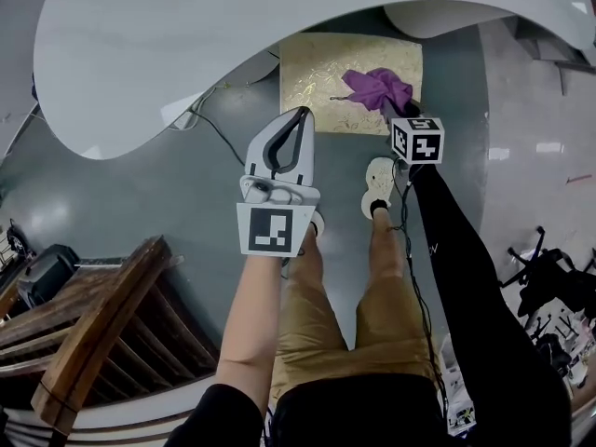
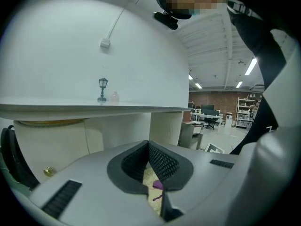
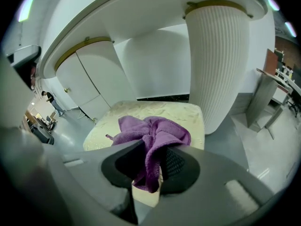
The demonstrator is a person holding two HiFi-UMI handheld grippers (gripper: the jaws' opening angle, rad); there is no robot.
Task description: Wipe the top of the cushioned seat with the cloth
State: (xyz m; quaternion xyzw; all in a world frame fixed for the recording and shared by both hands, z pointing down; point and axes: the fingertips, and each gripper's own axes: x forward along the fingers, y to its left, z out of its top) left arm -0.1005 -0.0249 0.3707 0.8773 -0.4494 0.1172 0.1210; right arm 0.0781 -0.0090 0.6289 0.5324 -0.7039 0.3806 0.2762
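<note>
The cushioned seat (image 1: 326, 87) is a pale yellow square pad on the floor under the white table's edge. A crumpled purple cloth (image 1: 377, 88) lies on its right part. My right gripper (image 1: 400, 116) is at the seat's near right edge, shut on a fold of the cloth (image 3: 150, 133), which bunches between its jaws (image 3: 150, 171) above the seat (image 3: 141, 109). My left gripper (image 1: 303, 113) hovers left of the cloth, near the seat's front left corner, shut with nothing held. Through its narrow jaw gap (image 2: 153, 180) a strip of seat and cloth (image 2: 158, 185) shows.
A big curved white table (image 1: 186, 45) overhangs the seat, standing on a ribbed white pillar (image 3: 218, 65). A cable (image 1: 219, 136) trails over the grey floor at left. A wooden frame (image 1: 93, 333) stands lower left. The person's shoes (image 1: 377, 189) are just before the seat.
</note>
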